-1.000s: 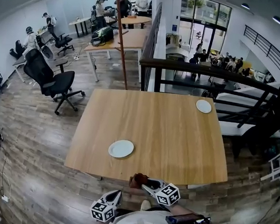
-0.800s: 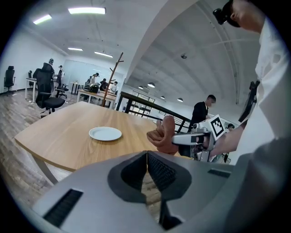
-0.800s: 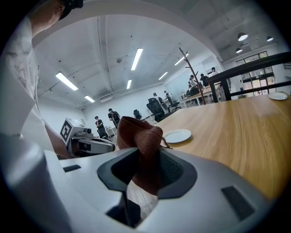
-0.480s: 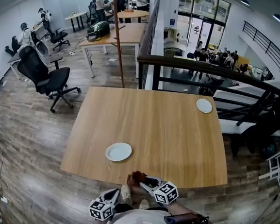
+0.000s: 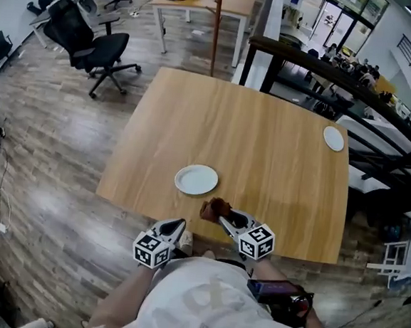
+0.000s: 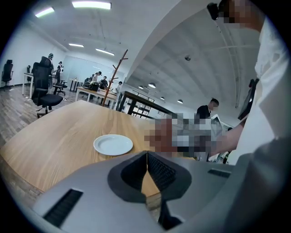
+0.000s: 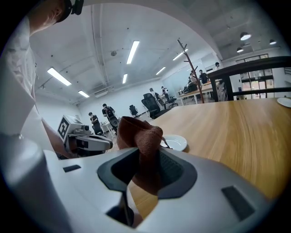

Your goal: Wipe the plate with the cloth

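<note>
- Change: you had carried your right hand-held gripper (image 5: 222, 215), clamped on the brown cloth (image 5: 214, 209), in from the near edge of the table (image 5: 264, 143) to just beside the white plate (image 5: 196, 179). Wiping looked about to begin, not yet begun.
- Left hand-held gripper (image 5: 176, 226): jaws together, empty, at the table's edge.
- Writing: none legible, only patterned marker cubes (image 5: 256, 242).

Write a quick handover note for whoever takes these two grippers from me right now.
Left gripper: shut, empty, by the near edge of the wooden table.
Right gripper: shut on the brown cloth, which bunches up above the jaws.
White plate: on the table, just beyond the cloth and to its left, not touching it. A second plate sits at the far right corner.
Done: cloth gripped. Left: bring it onto the near plate and wipe.
</note>
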A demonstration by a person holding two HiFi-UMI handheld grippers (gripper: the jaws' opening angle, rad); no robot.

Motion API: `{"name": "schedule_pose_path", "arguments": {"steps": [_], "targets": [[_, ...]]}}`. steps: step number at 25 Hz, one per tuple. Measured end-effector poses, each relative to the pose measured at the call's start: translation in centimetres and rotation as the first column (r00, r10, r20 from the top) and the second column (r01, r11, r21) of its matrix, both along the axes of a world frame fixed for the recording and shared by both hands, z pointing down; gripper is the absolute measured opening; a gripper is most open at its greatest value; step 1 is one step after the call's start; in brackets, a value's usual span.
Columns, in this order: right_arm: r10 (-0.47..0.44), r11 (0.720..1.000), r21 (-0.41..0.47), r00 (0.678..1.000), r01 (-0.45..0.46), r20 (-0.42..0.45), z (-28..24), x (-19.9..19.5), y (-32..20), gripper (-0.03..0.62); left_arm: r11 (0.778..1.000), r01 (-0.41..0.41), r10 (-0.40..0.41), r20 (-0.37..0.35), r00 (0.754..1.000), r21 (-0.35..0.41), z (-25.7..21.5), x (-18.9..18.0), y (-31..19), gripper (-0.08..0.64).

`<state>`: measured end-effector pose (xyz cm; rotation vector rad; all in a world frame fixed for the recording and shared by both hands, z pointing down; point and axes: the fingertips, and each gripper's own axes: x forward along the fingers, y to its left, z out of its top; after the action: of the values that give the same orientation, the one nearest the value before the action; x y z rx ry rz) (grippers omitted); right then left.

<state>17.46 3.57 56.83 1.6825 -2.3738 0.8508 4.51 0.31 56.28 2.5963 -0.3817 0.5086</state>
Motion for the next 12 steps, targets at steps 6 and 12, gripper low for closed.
{"name": "schedule_pose_path", "arguments": {"steps": [6,12], "targets": [[0.01,0.998,-0.061,1.0,-0.011,-0.017,1.2,0.4,-2.7,0.127,0.999,0.012,-0.012,0.007,1.0,-0.043,0.9,-0.4,-2.3,0.013],[0.019,0.993,-0.116,0.999,-0.022,-0.031,2.5,0.8,-4.3,0.127,0.997,-0.009,0.009,0.009,1.0,-0.075,1.7,0.1,-4.0,0.014]]}}
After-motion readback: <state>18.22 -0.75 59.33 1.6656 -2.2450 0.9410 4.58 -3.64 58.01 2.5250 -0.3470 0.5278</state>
